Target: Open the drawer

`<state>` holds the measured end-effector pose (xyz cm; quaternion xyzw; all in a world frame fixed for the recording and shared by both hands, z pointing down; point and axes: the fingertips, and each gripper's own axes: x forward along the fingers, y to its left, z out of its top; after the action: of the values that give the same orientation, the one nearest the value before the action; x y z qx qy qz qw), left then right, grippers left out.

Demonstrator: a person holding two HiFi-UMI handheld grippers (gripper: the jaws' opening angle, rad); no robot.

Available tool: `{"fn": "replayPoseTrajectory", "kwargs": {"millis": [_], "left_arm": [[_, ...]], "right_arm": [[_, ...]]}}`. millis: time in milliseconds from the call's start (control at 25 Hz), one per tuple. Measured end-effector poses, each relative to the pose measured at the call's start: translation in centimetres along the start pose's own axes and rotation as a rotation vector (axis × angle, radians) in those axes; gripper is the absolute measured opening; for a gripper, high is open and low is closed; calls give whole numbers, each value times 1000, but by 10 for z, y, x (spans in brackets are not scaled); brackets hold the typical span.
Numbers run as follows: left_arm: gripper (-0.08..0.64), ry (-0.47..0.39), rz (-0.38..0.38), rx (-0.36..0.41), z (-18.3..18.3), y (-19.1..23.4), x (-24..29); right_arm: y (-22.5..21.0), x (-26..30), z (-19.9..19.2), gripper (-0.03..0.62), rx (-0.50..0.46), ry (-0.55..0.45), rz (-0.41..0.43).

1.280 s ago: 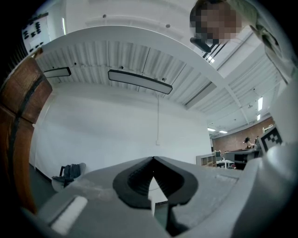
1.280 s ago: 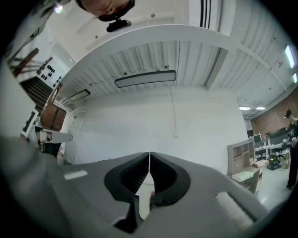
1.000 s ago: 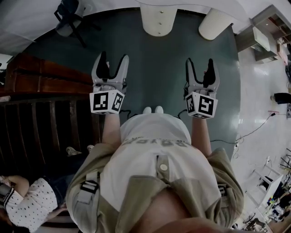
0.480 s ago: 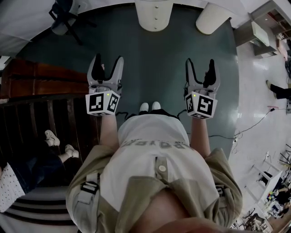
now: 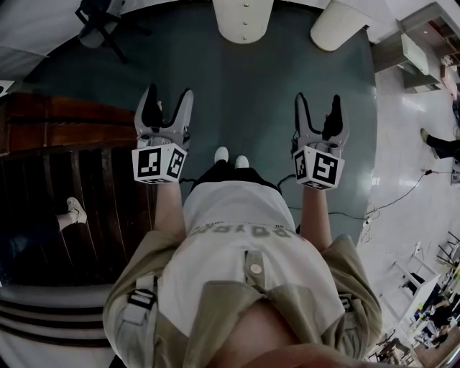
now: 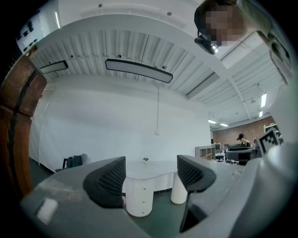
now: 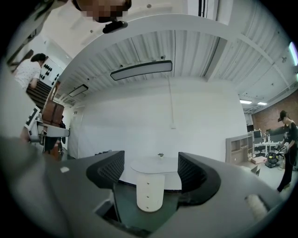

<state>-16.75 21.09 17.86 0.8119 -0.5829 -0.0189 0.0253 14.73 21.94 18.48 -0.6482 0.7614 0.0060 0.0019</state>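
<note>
A green floor is stretching ahead to the white drawer pedestal, well apart from you. You are pointing the left gripper and right gripper level toward it, both released and empty, the right's jaws having just been opening, likely readying for a knob.
</note>
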Motion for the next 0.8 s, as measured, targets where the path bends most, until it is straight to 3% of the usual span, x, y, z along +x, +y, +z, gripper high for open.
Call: {"fn": "replayPoseTrajectory", "kwargs": {"millis": [400, 800], "left_arm": [[348, 28, -6, -11, -14, 14, 25], [347, 2, -40, -27, -9, 54, 87]], "right_arm": [[11, 24, -12, 350, -8, 25, 20], [21, 85, -12, 350, -27, 30, 4]]}}
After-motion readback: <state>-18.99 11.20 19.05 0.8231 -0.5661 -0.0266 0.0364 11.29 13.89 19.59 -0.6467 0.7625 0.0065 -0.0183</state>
